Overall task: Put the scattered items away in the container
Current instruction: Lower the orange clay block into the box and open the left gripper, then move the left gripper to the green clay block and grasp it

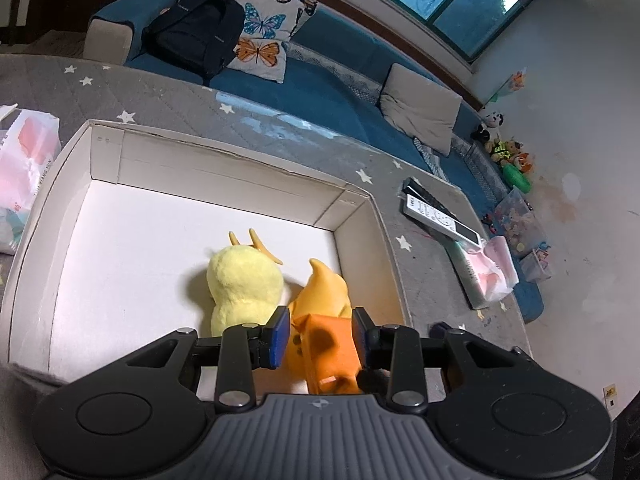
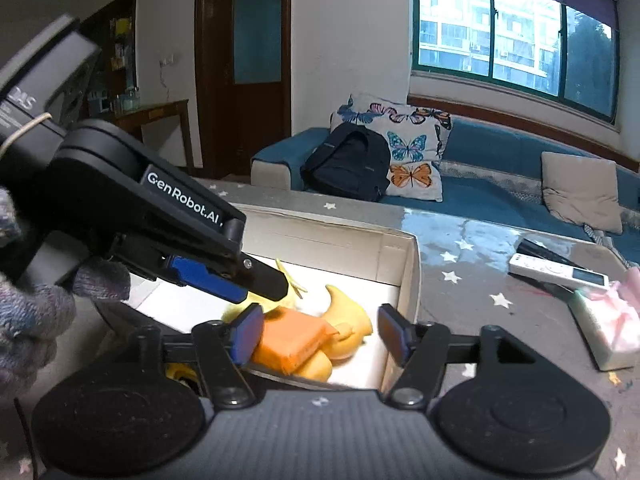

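Note:
A shallow white cardboard box (image 1: pixel 224 160) sits on the grey star-patterned mat. Inside lie a pale yellow plush toy (image 1: pixel 244 284) and an orange plush toy (image 1: pixel 324 292). My left gripper (image 1: pixel 320 332) is over the box's near right part, its blue pads on either side of an orange block-shaped toy (image 1: pixel 326 348). In the right wrist view the box (image 2: pixel 404 276) holds the orange block (image 2: pixel 292 340) and the orange plush (image 2: pixel 348 320). My right gripper (image 2: pixel 320 332) is open and empty just above the box's near edge. The left gripper's finger (image 2: pixel 208 276) reaches in from the left.
Two remotes (image 1: pixel 440 216) and a pink tissue pack (image 1: pixel 492 276) lie on the mat right of the box. A pink-white plastic bag (image 1: pixel 24 160) lies to its left. A blue sofa (image 1: pixel 320 92) with a black backpack (image 1: pixel 196 36) stands behind.

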Motion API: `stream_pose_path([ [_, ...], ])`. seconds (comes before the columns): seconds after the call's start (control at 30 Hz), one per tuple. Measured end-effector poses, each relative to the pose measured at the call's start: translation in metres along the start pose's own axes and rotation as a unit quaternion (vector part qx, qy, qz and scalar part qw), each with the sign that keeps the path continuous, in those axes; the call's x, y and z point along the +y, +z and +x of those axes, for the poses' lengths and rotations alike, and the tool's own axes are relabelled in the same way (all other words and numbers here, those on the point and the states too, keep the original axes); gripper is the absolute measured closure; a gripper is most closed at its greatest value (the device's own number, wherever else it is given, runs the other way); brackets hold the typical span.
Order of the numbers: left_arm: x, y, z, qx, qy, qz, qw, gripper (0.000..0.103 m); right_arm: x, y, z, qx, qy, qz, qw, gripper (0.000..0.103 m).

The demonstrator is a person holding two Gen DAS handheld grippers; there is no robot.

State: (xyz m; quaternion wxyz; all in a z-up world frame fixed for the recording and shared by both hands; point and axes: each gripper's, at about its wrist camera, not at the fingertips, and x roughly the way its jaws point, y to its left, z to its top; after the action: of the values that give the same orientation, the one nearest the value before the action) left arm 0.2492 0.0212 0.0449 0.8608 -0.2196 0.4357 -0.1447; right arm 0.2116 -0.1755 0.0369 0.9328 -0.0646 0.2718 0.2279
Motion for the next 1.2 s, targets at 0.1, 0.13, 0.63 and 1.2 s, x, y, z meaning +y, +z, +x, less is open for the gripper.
stream_pose_path([
  [0.1,-0.004,-0.006,-0.009,-0.006,-0.004,0.006,1.0,0.067,0.0,-0.007,-0.013,-0.003,0.002,-0.002,1.0,0.026],
  [0.13,-0.005,-0.009,-0.012,-0.007,-0.004,0.007,0.9999,0.067,0.001,-0.01,-0.016,-0.001,0.001,-0.004,1.0,0.026],
  [0.63,-0.008,-0.057,-0.036,-0.009,-0.01,0.022,0.9997,0.067,0.013,-0.062,-0.031,0.045,-0.007,0.01,0.999,0.022],
  [1.2,-0.009,-0.079,0.02,0.041,-0.026,-0.005,0.9988,0.067,0.006,-0.076,-0.009,0.067,-0.027,0.037,0.997,0.022],
])
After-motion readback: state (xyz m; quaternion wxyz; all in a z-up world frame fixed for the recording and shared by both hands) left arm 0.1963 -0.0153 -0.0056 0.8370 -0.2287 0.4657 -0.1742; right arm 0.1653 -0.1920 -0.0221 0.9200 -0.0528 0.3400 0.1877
